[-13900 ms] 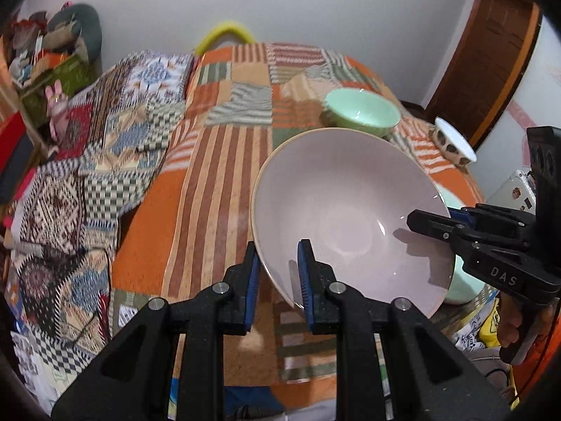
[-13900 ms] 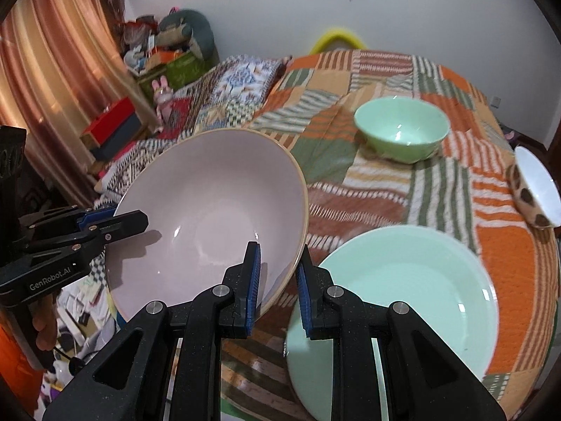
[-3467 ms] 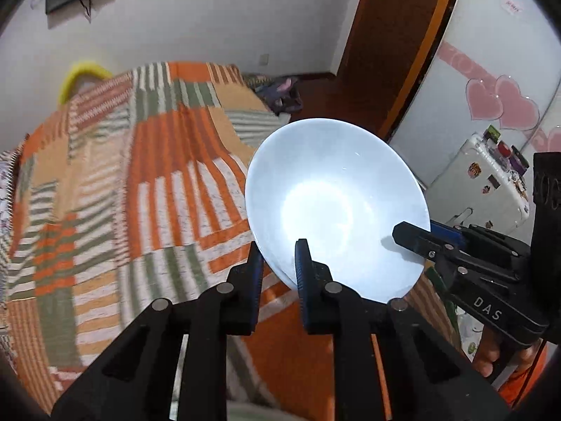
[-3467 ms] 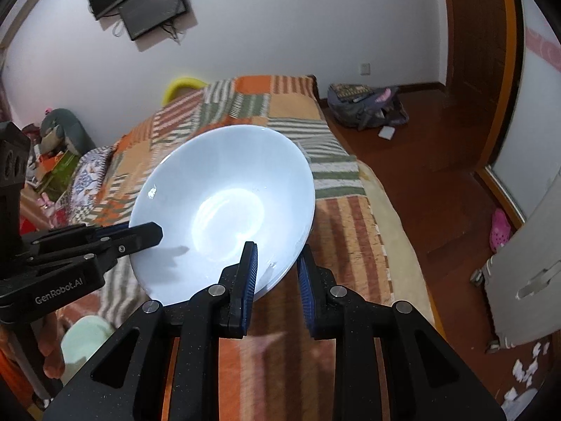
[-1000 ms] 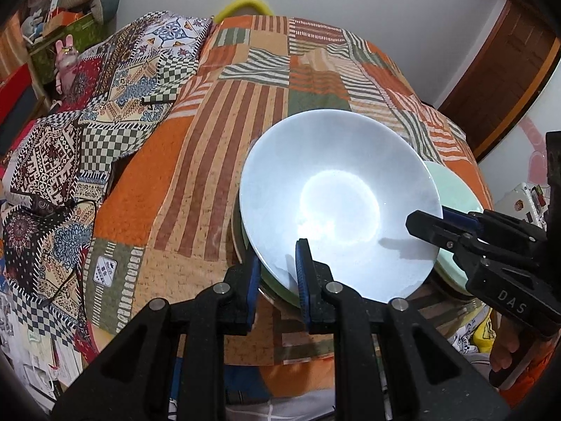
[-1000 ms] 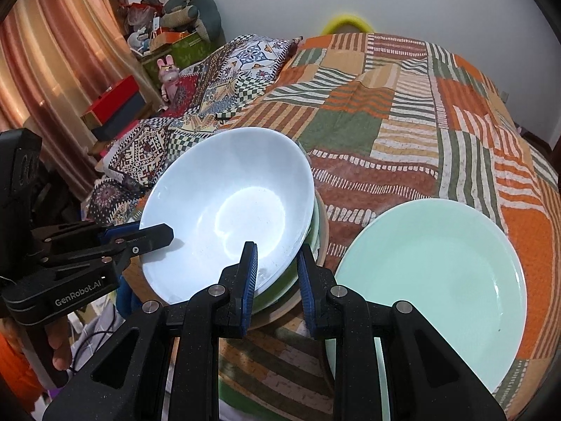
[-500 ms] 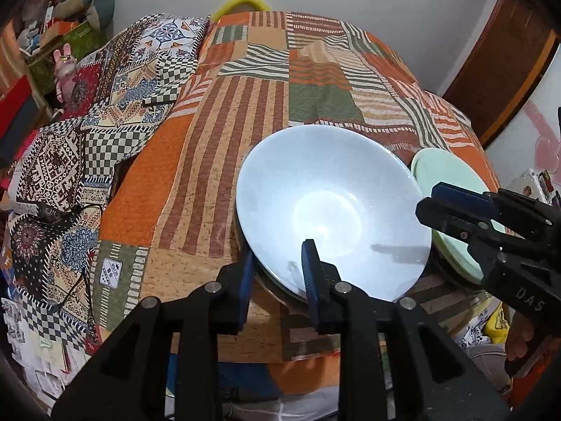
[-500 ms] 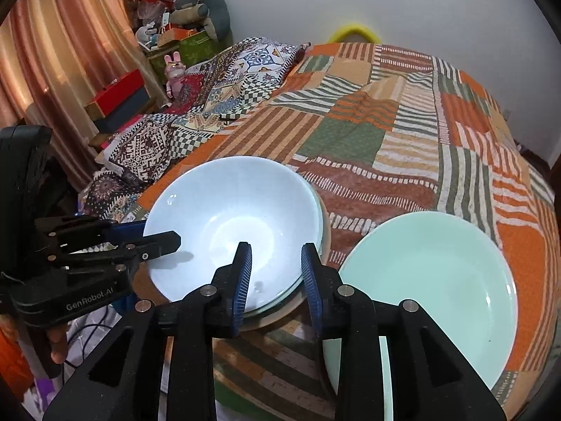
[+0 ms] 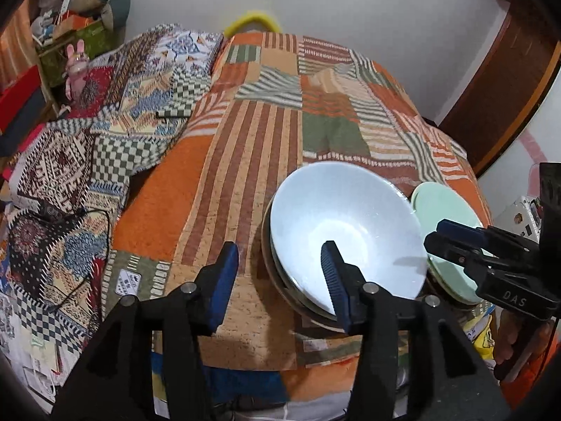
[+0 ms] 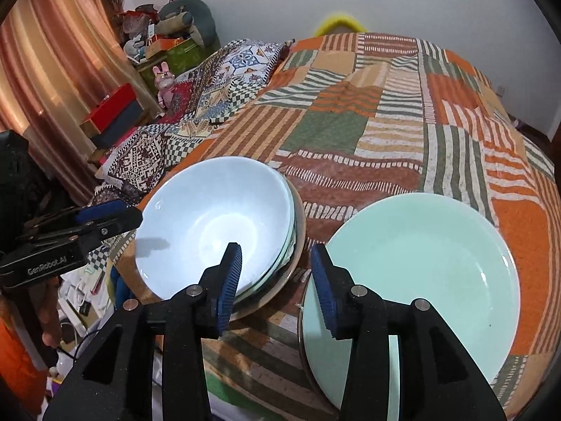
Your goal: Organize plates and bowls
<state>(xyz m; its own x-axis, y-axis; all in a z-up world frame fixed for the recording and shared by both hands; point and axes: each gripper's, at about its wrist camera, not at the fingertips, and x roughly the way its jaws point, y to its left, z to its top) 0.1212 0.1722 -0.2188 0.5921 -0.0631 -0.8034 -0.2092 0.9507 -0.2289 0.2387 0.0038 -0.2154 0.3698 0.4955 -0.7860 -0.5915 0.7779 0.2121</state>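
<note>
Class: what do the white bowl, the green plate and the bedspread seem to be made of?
White bowl: probably glazed ceramic or opal glass; smooth, with glossy highlights.
Green plate: likely the same, with a soft sheen.
Bedspread: printed cloth, matte and rumpled.

A big bed (image 10: pixel 403 112) filled most of the room. It wore a patchwork cover (image 9: pixel 266 133) with orange, green and tan stripes. A second blanket (image 9: pixel 115 112) with checks and little patterns lay bunched on one side. A pink toy bunny (image 10: pixel 164 80) stood beside the bed, near a red box (image 10: pixel 112 108). Soft toys (image 10: pixel 182 21) were piled in the corner. An orange curtain (image 10: pixel 52 70) hung there. A brown wooden door (image 9: pixel 505 91) stood by the white wall (image 9: pixel 368 10).
</note>
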